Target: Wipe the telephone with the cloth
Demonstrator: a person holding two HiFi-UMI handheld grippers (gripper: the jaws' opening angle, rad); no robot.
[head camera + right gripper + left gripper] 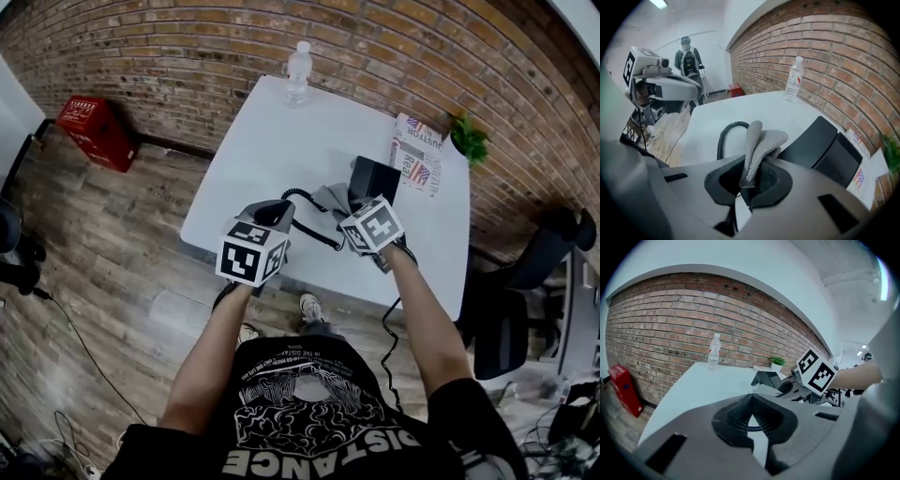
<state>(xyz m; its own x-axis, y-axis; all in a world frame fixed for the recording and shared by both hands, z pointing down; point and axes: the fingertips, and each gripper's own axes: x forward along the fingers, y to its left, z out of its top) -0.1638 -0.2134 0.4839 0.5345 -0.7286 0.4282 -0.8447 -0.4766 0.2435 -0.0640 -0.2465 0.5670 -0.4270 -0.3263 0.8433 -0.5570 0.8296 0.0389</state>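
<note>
The right gripper (749, 183), clamped on the cloth (761, 143), sits just beside the telephone (820, 147), which lies ahead to its right; the left gripper (750, 404), jaws together, is farther off.

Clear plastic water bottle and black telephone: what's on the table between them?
Nothing: bare white tabletop separates the clear plastic water bottle and black telephone, plainest in the head view.

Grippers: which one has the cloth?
The right gripper: the grey cloth is pinched between its jaws and sticks up past them. The left gripper has its jaws together with no cloth in them.
</note>
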